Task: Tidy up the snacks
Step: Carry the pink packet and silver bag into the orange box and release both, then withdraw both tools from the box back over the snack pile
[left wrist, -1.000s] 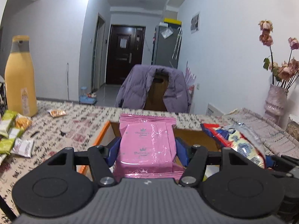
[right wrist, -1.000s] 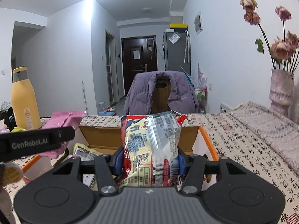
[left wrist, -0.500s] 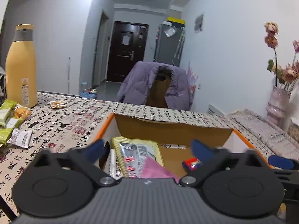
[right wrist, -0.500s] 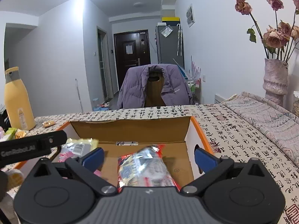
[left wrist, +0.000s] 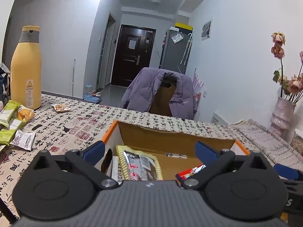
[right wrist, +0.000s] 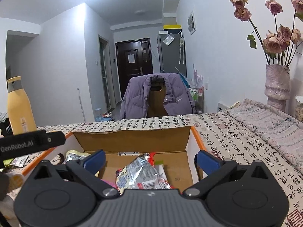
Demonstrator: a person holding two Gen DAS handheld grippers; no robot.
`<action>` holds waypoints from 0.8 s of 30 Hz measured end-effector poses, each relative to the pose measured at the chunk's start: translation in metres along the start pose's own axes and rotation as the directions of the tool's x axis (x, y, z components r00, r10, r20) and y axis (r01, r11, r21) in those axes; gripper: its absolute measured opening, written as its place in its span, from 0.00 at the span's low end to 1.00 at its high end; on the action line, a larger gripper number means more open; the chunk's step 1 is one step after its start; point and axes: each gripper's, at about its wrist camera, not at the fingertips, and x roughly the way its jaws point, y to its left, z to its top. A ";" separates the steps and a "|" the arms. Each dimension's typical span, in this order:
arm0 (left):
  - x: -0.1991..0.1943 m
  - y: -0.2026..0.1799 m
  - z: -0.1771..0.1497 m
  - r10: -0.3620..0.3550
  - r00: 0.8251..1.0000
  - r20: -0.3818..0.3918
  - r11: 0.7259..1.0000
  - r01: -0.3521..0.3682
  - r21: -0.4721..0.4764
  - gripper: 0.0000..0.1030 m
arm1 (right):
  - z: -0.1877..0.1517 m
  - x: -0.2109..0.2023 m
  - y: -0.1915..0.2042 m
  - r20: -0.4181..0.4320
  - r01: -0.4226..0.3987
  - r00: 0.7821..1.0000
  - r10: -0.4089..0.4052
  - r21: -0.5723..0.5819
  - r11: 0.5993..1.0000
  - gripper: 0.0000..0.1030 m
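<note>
While both grippers hover over cardboard box (right wrist: pixel 132 140), fingers spread wide, nothing between them. Left gripper (left wrist: pixel 149 151) above box's left half; right gripper (right wrist: pixel 150 158) above its right half. Inside box: yellow-edged snack packet (left wrist: pixel 140 165) near left wall, red-and-silver noodle packet (right wrist: pixel 142 174) toward middle, sliver of pink packet (right wrist: pixel 111 184) just left of it. Left of box on desk (left wrist: pixel 75 124): green packets (left wrist: pixel 8 121), small orange-brown snack (left wrist: pixel 61 107), yellow bottle (left wrist: pixel 26 68). Flower vase (right wrist: pixel 277 87) right of box.

"GenRobot.AI" on the black strap (right wrist: pixel 32 143) of the left tool
</note>
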 end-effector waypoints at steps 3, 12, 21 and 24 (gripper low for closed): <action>-0.011 -0.002 0.007 -0.009 1.000 0.015 1.000 0.009 -0.003 1.00 | 0.006 -0.008 0.003 0.012 0.000 1.000 0.000 -0.009 1.000 1.00; -0.047 0.000 0.022 -0.014 0.999 0.040 1.000 0.015 -0.003 1.00 | 0.019 -0.039 0.013 0.032 -0.014 0.999 0.016 -0.055 0.998 1.00; -0.088 0.007 0.017 -0.030 0.998 0.060 0.999 0.029 0.016 1.00 | 0.013 -0.077 0.012 0.041 -0.026 0.999 0.029 -0.089 0.996 1.00; -0.100 0.011 0.010 -0.036 0.998 0.052 0.999 0.035 0.022 1.00 | 0.006 -0.088 0.010 0.038 -0.028 0.999 0.032 -0.094 0.995 1.00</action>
